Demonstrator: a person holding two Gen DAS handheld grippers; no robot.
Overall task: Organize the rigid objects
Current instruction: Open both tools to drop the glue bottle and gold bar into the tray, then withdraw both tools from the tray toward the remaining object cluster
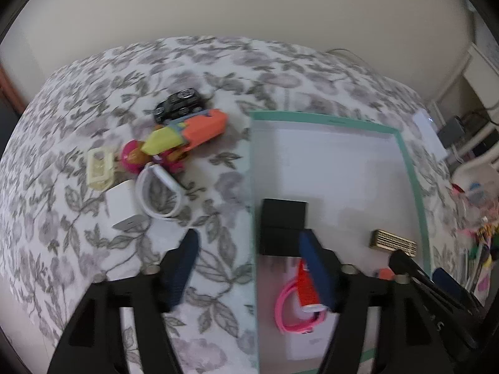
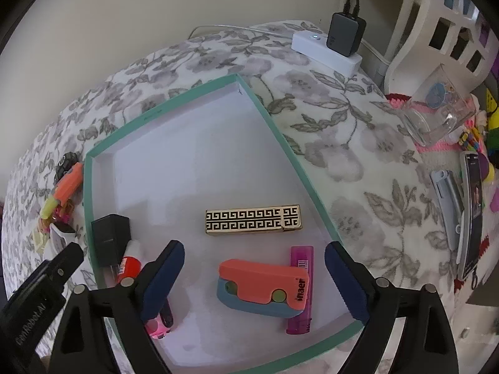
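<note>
**A:** Flowered grey-and-white cloth covers the whole surface, which reads as a counter or maybe a bed; I can't tell which. Start close: what are the grippers doing?

**B:** The left gripper stands spread, nothing pinched; its right finger hangs over the red tube with a white cap and pink looped band, which lie loose in the shallow white tray with a teal rim. The right gripper is spread too, straddling the orange-and-blue folding plastic cutter and the purple lighter beneath it, touching neither.

**A:** So which step is this?

**B:** A drop-off looks finished, I'd judge. In the tray, beyond those: a black cube charger by the left wall, and a gold case with black key pattern mid-floor.

**A:** And next?

**B:** Probably the pile left of the tray: white charger block, white coiled cable, cream plastic frame, pink toy, orange-and-yellow toy, then a black toy car furthest. They lie crowded, so the left gripper needs a clean approach on one piece.

**A:** Farther off?

**B:** White power strip with a dark adapter, a clear glass, a white slatted chair, plain beige wall.
</note>
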